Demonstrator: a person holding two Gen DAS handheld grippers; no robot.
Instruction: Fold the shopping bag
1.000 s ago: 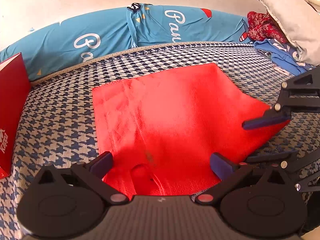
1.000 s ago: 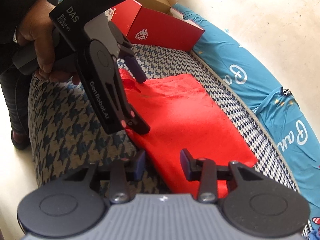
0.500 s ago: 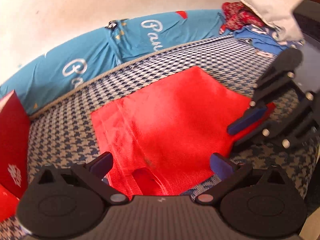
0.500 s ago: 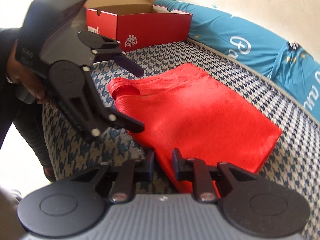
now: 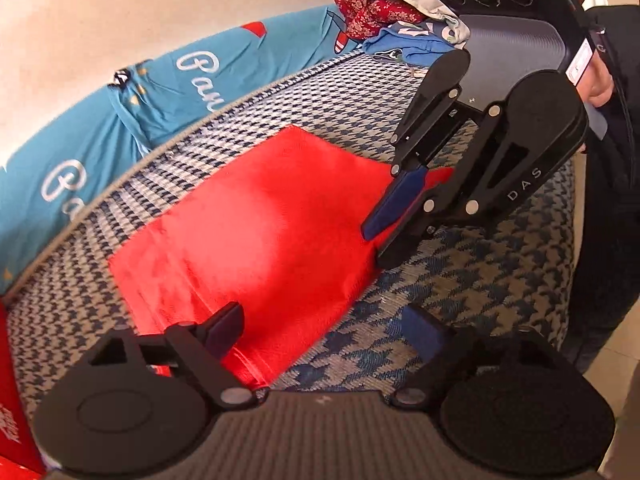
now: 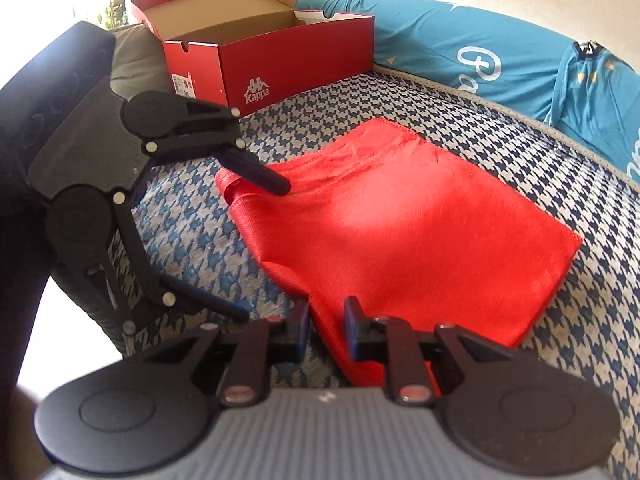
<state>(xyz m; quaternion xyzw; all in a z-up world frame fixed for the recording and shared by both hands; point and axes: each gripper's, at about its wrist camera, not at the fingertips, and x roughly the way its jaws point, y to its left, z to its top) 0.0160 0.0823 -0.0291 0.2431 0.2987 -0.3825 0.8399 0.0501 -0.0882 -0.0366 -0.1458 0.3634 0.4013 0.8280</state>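
A red shopping bag (image 5: pixel 272 232) (image 6: pixel 400 232) lies flat on the houndstooth bed cover (image 5: pixel 460 280), its handle loop toward the shoebox end. My left gripper (image 5: pixel 324 332) (image 6: pixel 256 248) straddles the handle-end corner. Its jaws are closing, one finger over the bag and the other off its edge over the cover, and neither presses the fabric. My right gripper (image 6: pixel 326 330) (image 5: pixel 378 246) sits at the other near corner. Its jaws are almost closed, with a narrow gap still showing and the bag's edge running between them.
An open red shoebox (image 6: pixel 272 68) stands at the far left end of the bed. A blue bolster (image 6: pixel 480 52) (image 5: pixel 100 140) runs along the wall. A pillow and bundled clothes (image 5: pixel 372 4) lie at the other end. A person's hand (image 5: pixel 598 84) holds the right gripper; the bed's near edge drops away below both grippers.
Both grippers have rolled and shifted along the bag's near edge. The left jaws have started to narrow. The right jaws narrowed around the corner, then held. The bag stays flat.
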